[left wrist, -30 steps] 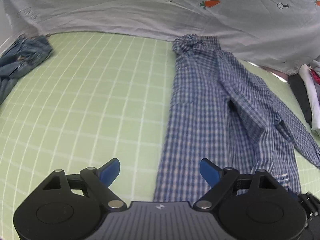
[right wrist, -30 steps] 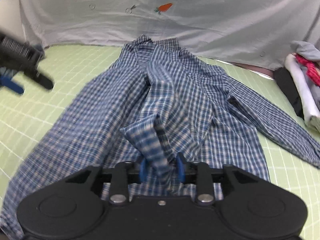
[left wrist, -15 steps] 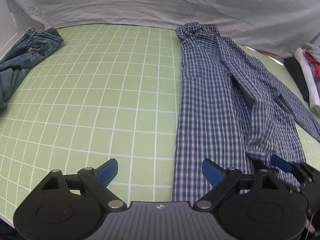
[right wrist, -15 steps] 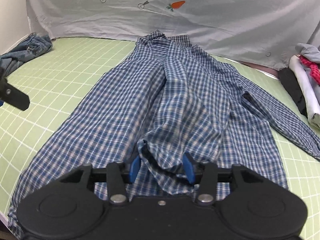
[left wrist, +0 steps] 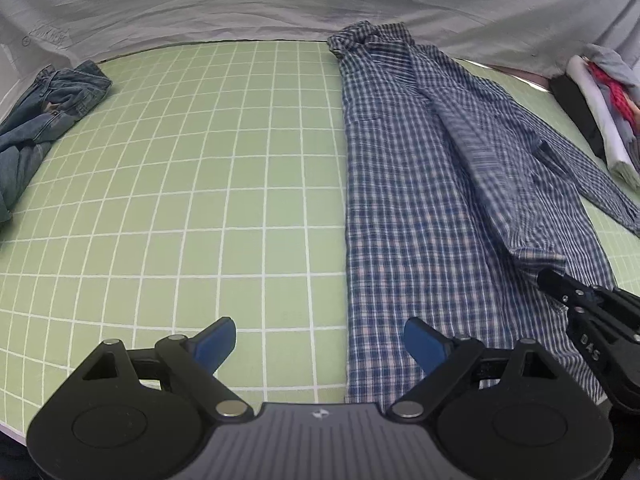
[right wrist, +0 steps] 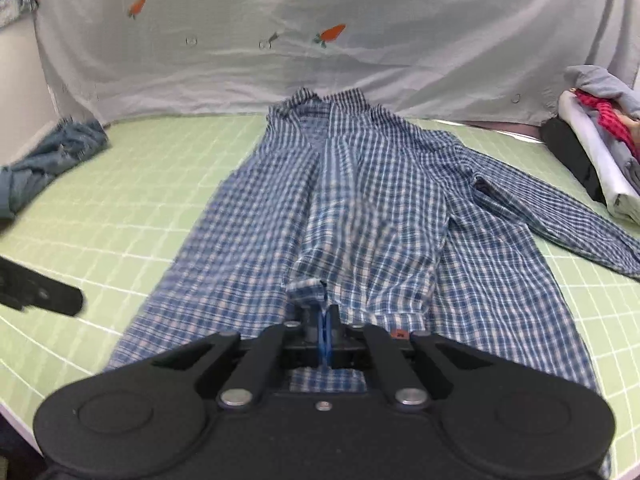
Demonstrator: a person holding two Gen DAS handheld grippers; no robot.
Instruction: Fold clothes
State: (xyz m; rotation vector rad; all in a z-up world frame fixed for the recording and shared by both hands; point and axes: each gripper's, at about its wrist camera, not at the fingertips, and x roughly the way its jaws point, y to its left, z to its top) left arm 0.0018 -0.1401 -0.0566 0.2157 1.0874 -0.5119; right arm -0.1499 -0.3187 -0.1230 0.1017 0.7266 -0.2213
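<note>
A blue checked shirt point(left wrist: 400, 208) point(right wrist: 360, 208) lies spread on the green grid mat point(left wrist: 200, 184), collar at the far end, one sleeve folded down along its middle. My right gripper point(right wrist: 324, 332) hovers low over the shirt's near hem, its blue pads pressed together on the edge of the folded sleeve's cuff point(right wrist: 306, 290), which stands up slightly at the tips. The same gripper point(left wrist: 554, 282) shows at the cuff in the left wrist view. My left gripper point(left wrist: 320, 340) is wide open above the mat's near edge, at the shirt's left hem, holding nothing.
Crumpled jeans point(left wrist: 44, 108) lie at the mat's far left. A stack of folded clothes point(right wrist: 600, 148) sits at the far right. A grey carrot-print sheet point(right wrist: 320, 40) hangs behind the mat. The shirt's other sleeve point(right wrist: 560, 216) stretches out to the right.
The right jaws closed from a loose hold on bunched sleeve to a tight pinch at the cuff, and the sleeve now lies flat along the shirt. The left gripper drifted sideways, still open.
</note>
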